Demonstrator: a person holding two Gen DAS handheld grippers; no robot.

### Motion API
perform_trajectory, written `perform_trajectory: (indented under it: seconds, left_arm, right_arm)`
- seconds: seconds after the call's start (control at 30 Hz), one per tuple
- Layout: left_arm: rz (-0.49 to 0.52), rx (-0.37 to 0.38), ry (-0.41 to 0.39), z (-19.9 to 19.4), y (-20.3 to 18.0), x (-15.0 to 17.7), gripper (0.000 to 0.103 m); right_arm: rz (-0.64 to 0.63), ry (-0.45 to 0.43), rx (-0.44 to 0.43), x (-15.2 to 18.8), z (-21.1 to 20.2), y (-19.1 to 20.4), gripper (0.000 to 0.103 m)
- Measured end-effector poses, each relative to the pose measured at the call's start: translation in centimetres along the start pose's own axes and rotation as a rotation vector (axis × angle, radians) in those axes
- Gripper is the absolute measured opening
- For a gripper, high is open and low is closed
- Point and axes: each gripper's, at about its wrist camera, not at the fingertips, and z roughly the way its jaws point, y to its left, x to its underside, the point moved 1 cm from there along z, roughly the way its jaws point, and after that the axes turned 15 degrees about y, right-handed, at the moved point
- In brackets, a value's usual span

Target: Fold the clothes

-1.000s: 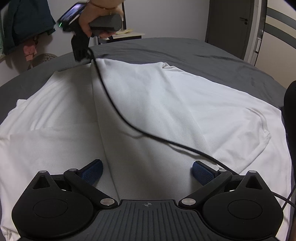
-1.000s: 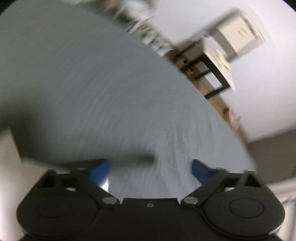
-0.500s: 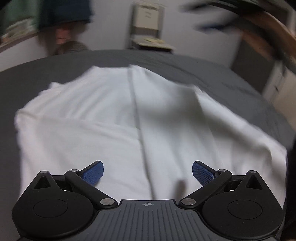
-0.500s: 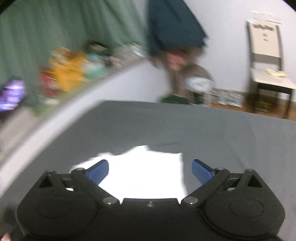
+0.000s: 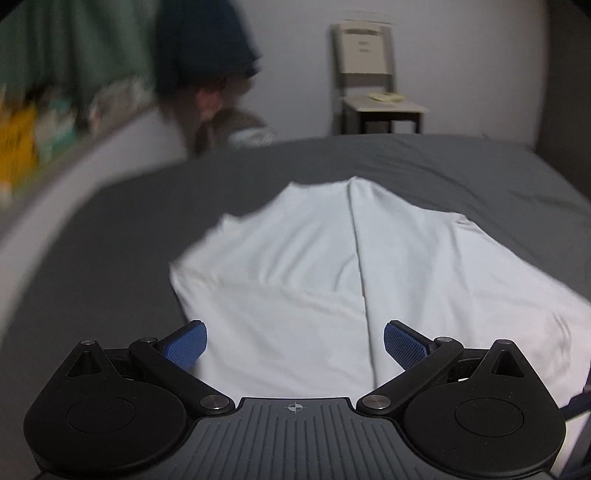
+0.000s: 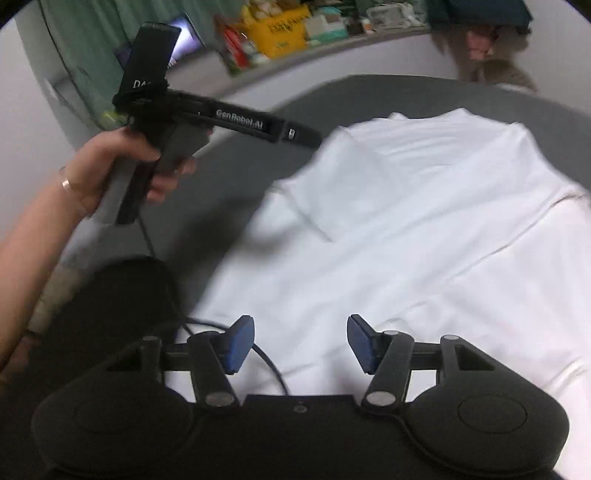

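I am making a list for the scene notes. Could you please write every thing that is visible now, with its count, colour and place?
T-shirt: one, white, spread partly folded on the bed, a fold edge running along its length.
Bed sheet: one, dark grey, under the T-shirt.
Chair: one, pale seat and back with dark legs, against the wall beyond the bed.
Hanging garment: one, dark blue, on the wall at the left, blurred.
Curtain: green, far left.
Shelf clutter: several packages, yellow and mixed colours, on the ledge beside the bed.
Cable: one, black, lying across the T-shirt's near edge.
Left hand: one, holding the left gripper.
Left gripper: black, blue pads, jaws open over the T-shirt.
Right gripper: black, blue pads, jaws open.
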Motion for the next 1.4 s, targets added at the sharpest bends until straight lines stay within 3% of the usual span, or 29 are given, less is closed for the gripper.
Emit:
perform_trajectory:
  seconds: [0.07,0.17,0.3,0.4,0.47,0.53,0.67,0.73,0.83,0.93,1.07,1.23,1.3,1.4]
  left_arm:
    - [0.044,0.014,0.015,-2.7,0.4,-0.9,0.103]
    - [0.050,0.073,0.097,-4.3,0.4,-0.9,0.103]
    - [-0.039,0.161,0.236,-3.2,0.4,1.6,0.103]
    - [-0.125,0.146,0.273,-2.5,1.0,3.8,0.103]
    - [-0.183,0.133,0.287,-2.3,1.5,5.1,0.103]
    - [-0.252,0.168,0.300,-2.1,2.1,6.3,0.103]
    - [-0.341,0.200,0.313,-1.2,2.8,7.8,0.103]
    - [-0.358,0.187,0.311,-0.7,3.0,8.1,0.103]
    - [-0.387,0.188,0.269,-0.2,3.3,8.0,0.103]
    - [-0.449,0.230,0.197,1.0,4.6,6.9,0.103]
    - [-0.522,0.246,0.138,4.1,6.6,4.3,0.103]
    - [-0.630,0.272,0.093,8.9,10.4,0.8,0.103]
    - [-0.676,0.275,0.104,11.4,12.1,-0.6,0.103]
    - [-0.700,0.265,0.107,14.6,14.3,-2.5,0.103]
  right_arm:
    - [-0.001,-0.012,-0.035,1.0,-1.0,0.6,0.060]
    - [-0.071,0.022,0.040,2.0,-0.5,1.0,0.060]
    - [-0.216,0.067,0.145,3.1,2.1,3.4,0.060]
    - [-0.315,0.051,0.153,3.3,4.2,5.3,0.056]
    - [-0.295,0.037,0.101,2.6,5.5,5.5,0.048]
    - [-0.251,0.049,0.049,1.8,7.3,5.3,0.038]
    - [-0.172,0.123,-0.003,1.4,11.2,4.7,0.031]
    - [-0.161,0.100,-0.024,1.9,11.1,4.5,0.031]
    - [-0.079,0.098,-0.151,1.7,9.6,3.0,0.029]
    - [0.003,0.014,-0.211,1.2,6.6,1.1,0.029]
    - [0.030,-0.104,-0.034,-2.4,1.9,-2.7,0.043]
    - [-0.078,-0.155,0.235,-10.1,-1.6,-9.5,0.060]
    - [-0.076,-0.171,0.291,-13.7,-1.6,-13.1,0.064]
    - [0.029,-0.137,0.307,-19.1,-0.3,-18.8,0.064]
